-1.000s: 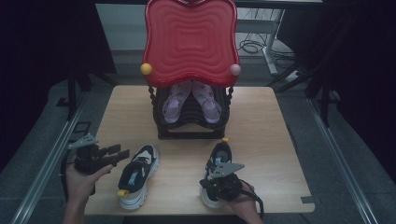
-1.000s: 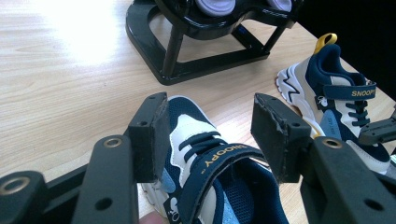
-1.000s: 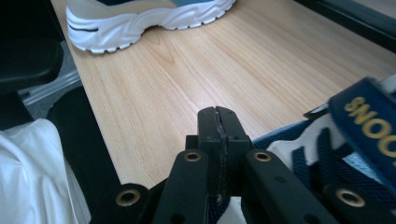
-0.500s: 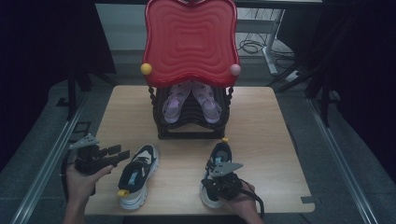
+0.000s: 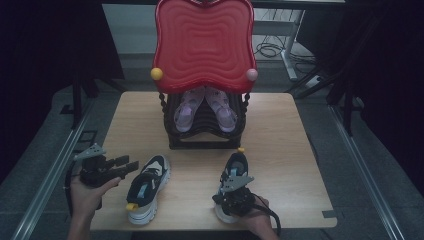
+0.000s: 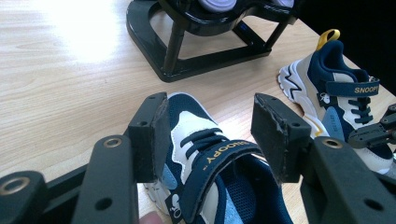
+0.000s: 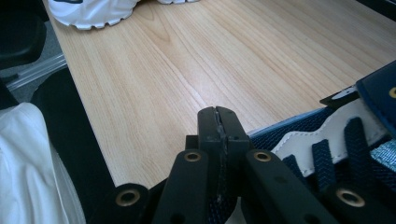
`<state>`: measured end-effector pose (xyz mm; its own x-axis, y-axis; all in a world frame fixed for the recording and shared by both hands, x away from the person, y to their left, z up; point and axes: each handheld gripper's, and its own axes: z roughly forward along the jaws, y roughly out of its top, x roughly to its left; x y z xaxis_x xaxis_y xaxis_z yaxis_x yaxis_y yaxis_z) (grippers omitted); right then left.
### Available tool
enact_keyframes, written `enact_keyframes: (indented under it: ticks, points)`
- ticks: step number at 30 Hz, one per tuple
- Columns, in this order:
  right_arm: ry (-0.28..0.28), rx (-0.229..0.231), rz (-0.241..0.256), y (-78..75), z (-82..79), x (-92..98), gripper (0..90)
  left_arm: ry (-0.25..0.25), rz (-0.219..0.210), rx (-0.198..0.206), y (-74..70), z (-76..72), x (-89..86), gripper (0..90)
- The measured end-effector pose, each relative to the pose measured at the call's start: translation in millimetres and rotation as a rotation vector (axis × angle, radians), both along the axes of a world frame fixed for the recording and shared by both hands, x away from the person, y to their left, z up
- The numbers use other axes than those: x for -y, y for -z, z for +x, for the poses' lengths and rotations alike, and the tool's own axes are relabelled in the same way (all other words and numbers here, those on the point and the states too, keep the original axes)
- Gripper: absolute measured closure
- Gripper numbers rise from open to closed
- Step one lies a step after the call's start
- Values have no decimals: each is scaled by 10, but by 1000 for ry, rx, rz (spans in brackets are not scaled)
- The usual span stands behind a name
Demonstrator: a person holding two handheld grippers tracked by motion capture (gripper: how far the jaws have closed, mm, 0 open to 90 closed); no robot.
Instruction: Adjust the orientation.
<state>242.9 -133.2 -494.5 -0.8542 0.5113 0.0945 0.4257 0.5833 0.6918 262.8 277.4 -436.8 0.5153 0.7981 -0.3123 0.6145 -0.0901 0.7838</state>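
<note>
right hand-held gripper (image 5: 234,192) looks clenched on the right Snoopy sneaker (image 5: 234,172), left hand-held gripper (image 6: 208,135) gaping over the left Snoopy sneaker (image 6: 210,163), probably needs to clamp its strap next

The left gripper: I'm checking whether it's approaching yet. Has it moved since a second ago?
No. The left gripper sits at the same spot beside the left sneaker, near the table's left edge, jaws open.

Two sneakers (image 5: 146,189) (image 5: 233,184) side by side before rack (image 5: 205,125) on table (image 5: 285,150).
</note>
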Motion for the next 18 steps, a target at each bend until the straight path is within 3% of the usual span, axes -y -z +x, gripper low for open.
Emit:
enact_keyframes:
  ticks: [18]
  points:
    - [31, -13, -12, 25, -99, 196, 897, -1, 2, 0, -1, -6, -20, 470]
